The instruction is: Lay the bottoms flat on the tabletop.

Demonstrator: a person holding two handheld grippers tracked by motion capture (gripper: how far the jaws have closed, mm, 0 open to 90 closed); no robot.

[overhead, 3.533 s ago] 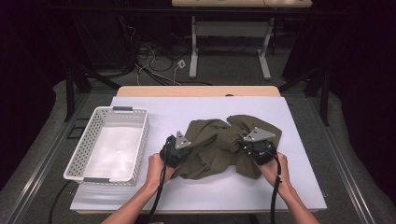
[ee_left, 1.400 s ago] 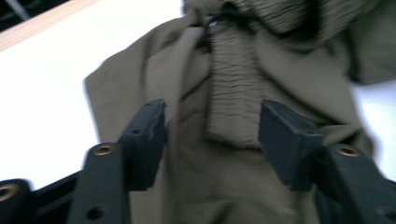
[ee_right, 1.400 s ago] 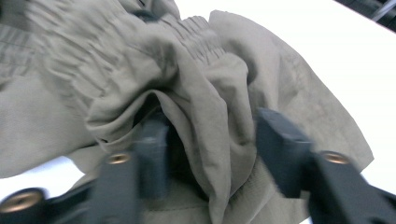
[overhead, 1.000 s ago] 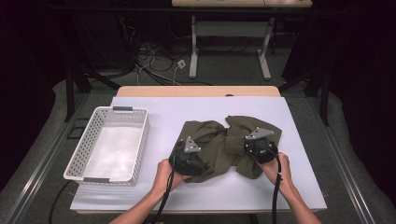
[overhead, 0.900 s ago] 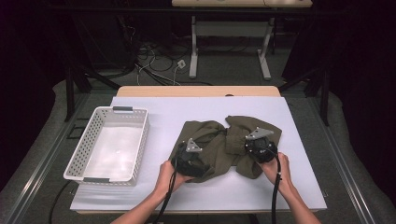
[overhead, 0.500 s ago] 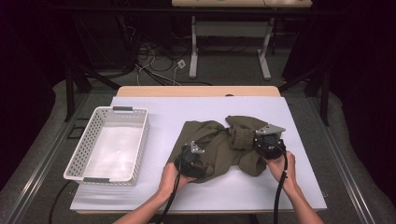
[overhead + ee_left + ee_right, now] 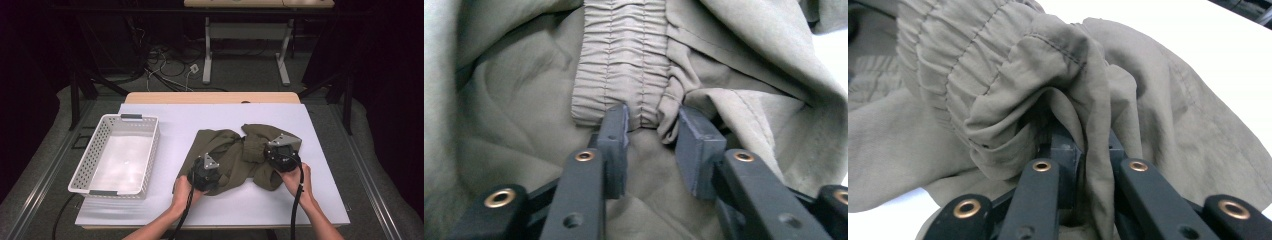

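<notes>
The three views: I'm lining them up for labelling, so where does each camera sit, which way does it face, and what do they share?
High view: above the person's side, facing forward and down on the table, basket and olive garment; forearms and both hands show.
Left gripper view: on the left gripper, facing along its jaws at the gathered waistband.
Right gripper view: on the right gripper, jaws shut on a fold.
All three share the garment.
</notes>
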